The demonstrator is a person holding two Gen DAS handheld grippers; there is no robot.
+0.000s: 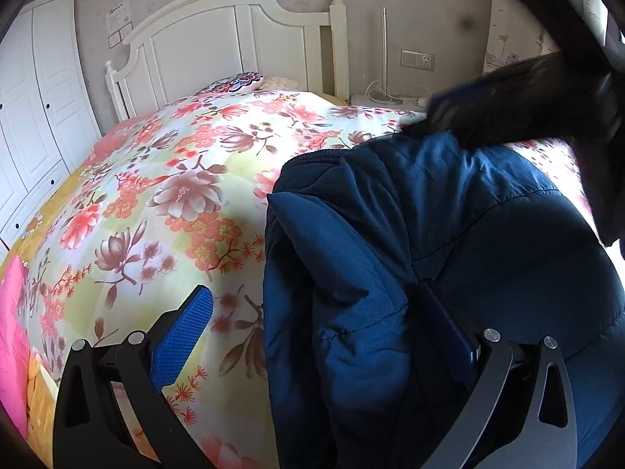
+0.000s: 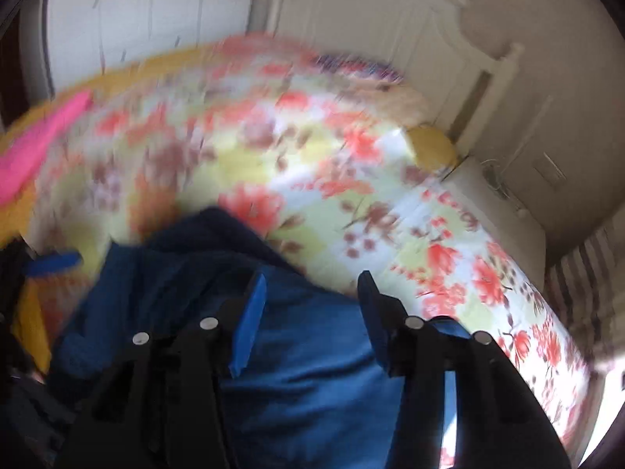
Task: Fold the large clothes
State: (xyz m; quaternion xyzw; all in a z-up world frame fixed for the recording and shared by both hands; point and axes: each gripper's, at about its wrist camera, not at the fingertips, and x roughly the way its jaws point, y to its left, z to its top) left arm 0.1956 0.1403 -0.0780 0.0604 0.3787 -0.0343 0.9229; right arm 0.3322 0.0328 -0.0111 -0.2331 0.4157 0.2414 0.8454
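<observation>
The left gripper [image 1: 312, 336] is spread wide, with the blue jacket [image 1: 429, 254] bunched between its fingers on the flowery quilt [image 1: 156, 179]. The right gripper [image 2: 312, 312] is spread above it, pinching nothing. The puffy fold could be sprung open if let go.

Navy blue jacket [image 1: 449, 242] on a red-and-brown floral, pale-yellow quilt [image 1: 175, 195].

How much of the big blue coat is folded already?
Partly done: the blue coat lies bunched on the flowery quilt, with one padded part flopped over its middle. In hand: nothing is gripped; the left gripper and right gripper are both open over it. Left: flattening it and making the final folds.
</observation>
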